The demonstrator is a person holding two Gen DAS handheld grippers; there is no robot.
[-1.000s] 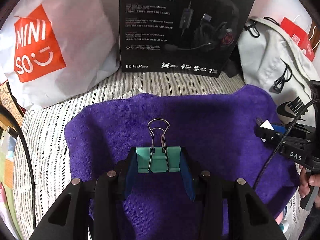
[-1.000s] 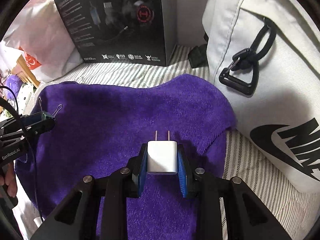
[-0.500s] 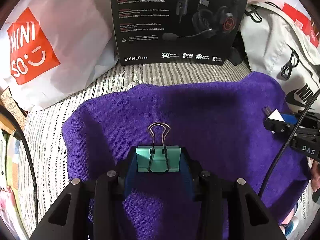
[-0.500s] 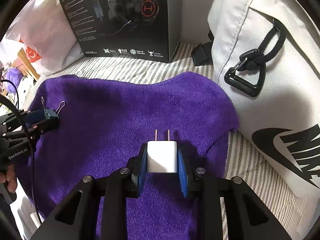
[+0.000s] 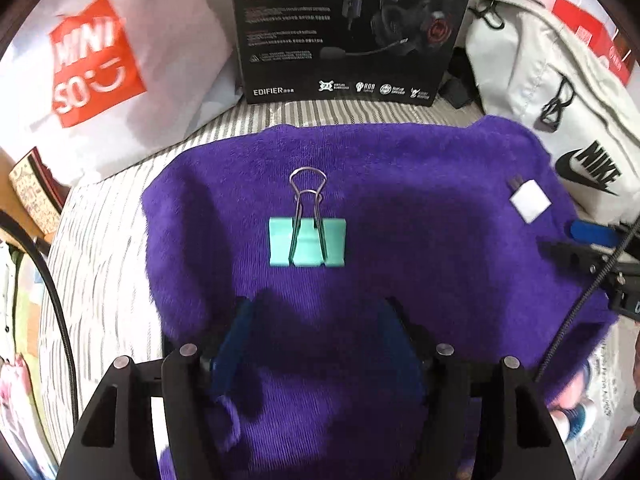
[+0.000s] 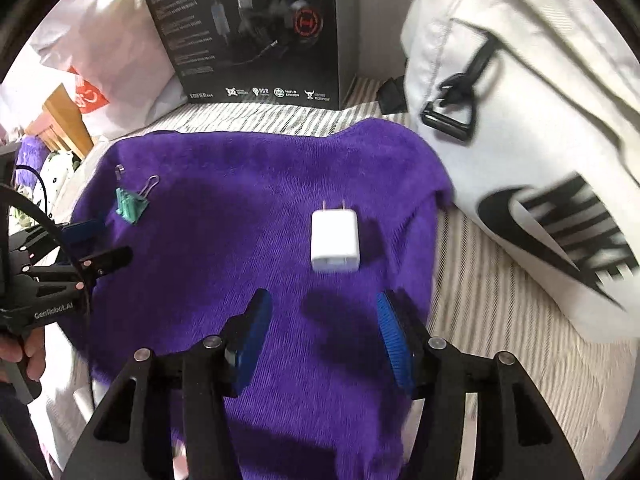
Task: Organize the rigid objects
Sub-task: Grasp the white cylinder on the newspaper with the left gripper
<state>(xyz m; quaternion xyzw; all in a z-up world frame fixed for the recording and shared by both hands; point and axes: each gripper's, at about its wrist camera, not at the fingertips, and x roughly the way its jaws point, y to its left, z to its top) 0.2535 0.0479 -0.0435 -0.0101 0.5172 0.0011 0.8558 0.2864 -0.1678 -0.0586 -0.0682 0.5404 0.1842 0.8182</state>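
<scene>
A teal binder clip (image 5: 307, 242) with wire handles lies flat on the purple towel (image 5: 400, 240), just ahead of my left gripper (image 5: 320, 320). That gripper's jaws are opening and nothing is between them. The white plug adapter (image 6: 335, 240) rests on the same towel (image 6: 248, 208) in front of my right gripper (image 6: 324, 320), whose jaws are also opening and hold nothing. In the left wrist view the adapter (image 5: 529, 200) shows at the far right beside the right gripper (image 5: 576, 240). The right wrist view catches the clip (image 6: 131, 205) and the left gripper (image 6: 100, 244) at its left edge.
A black headset box (image 5: 352, 28) stands behind the towel. A white shopping bag (image 5: 100, 64) with a red logo lies back left, and a white backpack (image 6: 520, 112) crowds the right side. Striped bedding (image 6: 480, 280) surrounds the towel. A hand (image 6: 20, 352) grips the left tool.
Both grippers let go: the clip and the adapter now lie on the towel. Each gripper has opened and drawn back and up from its object.
</scene>
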